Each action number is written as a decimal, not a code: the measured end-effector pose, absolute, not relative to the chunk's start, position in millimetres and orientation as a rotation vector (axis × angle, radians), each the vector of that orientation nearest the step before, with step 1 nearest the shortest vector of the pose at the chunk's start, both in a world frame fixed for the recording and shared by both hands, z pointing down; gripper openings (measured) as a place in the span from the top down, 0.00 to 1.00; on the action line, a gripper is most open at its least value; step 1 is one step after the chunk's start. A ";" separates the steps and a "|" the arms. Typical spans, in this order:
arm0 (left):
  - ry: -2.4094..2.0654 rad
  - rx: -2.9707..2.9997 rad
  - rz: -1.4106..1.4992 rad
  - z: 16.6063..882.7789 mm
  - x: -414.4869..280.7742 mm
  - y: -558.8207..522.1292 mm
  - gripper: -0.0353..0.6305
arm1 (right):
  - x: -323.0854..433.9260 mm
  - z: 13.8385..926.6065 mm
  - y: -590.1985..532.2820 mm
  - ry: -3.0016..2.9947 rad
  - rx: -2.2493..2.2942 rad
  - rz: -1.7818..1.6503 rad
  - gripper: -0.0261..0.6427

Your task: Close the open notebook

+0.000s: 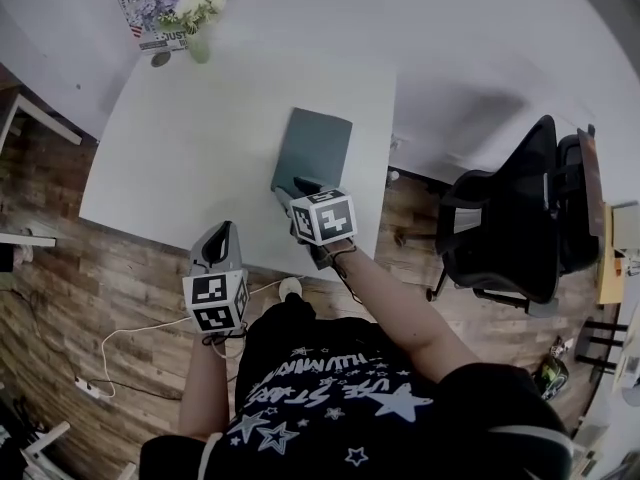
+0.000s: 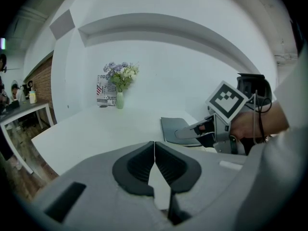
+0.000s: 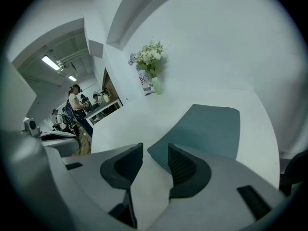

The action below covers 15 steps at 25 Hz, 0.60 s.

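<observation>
A dark teal notebook [image 1: 315, 148] lies shut and flat on the white table [image 1: 190, 158], near its right edge. My right gripper [image 1: 295, 190] hovers at the notebook's near corner, jaws apart. In the right gripper view that corner of the notebook [image 3: 211, 126] sits just ahead of the gap of the right gripper [image 3: 155, 150], and neither pad touches it. My left gripper [image 1: 224, 234] hangs at the table's front edge, left of the notebook. Its jaws meet with nothing between them in the left gripper view [image 2: 154, 146], where the notebook [image 2: 174, 128] and the right gripper [image 2: 187, 133] also show.
A vase of flowers [image 1: 195, 8] and a printed card [image 1: 145, 28] stand at the table's far left corner. A black office chair [image 1: 520, 218] stands to the right on the wooden floor. A white cable [image 1: 130, 333] trails below the table. People stand far off [image 3: 77, 105].
</observation>
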State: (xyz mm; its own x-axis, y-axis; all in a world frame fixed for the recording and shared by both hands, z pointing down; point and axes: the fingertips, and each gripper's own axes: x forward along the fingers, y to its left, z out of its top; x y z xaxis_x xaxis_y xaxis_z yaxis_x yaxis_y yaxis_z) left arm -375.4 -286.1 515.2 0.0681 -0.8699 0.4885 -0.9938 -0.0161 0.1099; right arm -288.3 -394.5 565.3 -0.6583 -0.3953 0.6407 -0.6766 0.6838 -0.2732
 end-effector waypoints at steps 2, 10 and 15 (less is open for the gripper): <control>-1.852 1.947 0.403 509.1 -368.2 -280.8 0.91 | -275.9 553.6 -389.0 -2.362 0.840 0.688 0.71; -1.853 1.991 0.393 483.9 -330.1 -249.8 0.91 | -215.5 508.3 -358.9 -2.434 0.899 0.650 0.78; -1.859 2.026 0.384 473.2 -291.7 -231.1 0.91 | -164.4 484.9 -338.5 -2.474 0.953 0.592 0.85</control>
State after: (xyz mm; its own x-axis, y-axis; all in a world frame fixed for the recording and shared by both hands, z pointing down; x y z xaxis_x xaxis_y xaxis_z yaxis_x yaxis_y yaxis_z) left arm -291.7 -231.1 473.2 0.0957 -0.8957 0.4341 -0.9944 -0.0669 0.0812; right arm -164.4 -338.5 484.9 -0.6757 -0.5203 0.5222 -0.7004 0.6740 -0.2347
